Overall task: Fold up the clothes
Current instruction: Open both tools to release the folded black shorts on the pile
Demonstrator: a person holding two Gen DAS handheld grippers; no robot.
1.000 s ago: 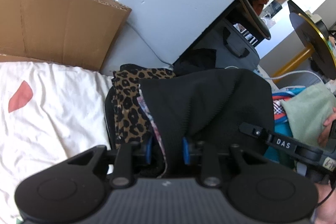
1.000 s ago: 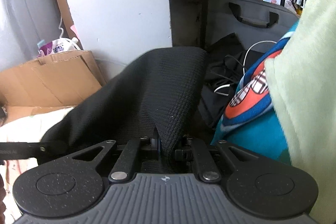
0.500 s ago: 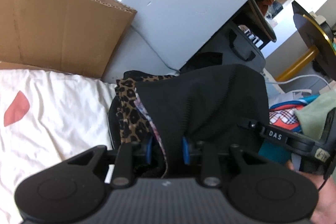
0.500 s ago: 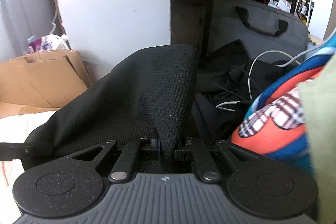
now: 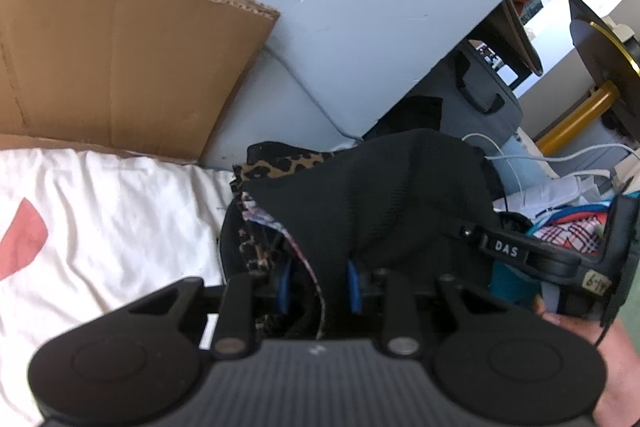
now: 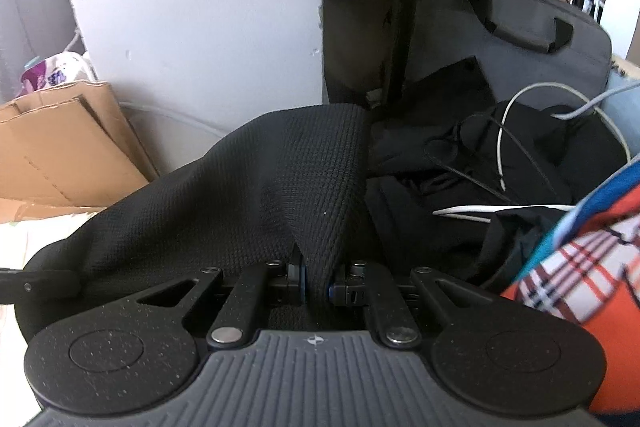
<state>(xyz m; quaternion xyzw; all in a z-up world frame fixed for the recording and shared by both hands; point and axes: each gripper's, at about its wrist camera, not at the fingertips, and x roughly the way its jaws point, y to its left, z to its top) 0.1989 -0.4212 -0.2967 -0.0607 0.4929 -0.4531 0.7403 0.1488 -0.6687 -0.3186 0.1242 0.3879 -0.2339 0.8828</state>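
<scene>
Both grippers are pinching the black knit garment (image 5: 384, 195): the left gripper (image 5: 320, 287) is gripping bunched folds, the right gripper (image 6: 318, 285) is clamping it narrowly.

— What's ahead of you?
— My knit garment (image 5: 384, 195) is draped over a leopard-print garment (image 5: 276, 167) on the bed sheet (image 5: 120, 219). Cardboard (image 5: 120, 59) stands behind left, a suitcase (image 6: 520, 39) behind right.
</scene>
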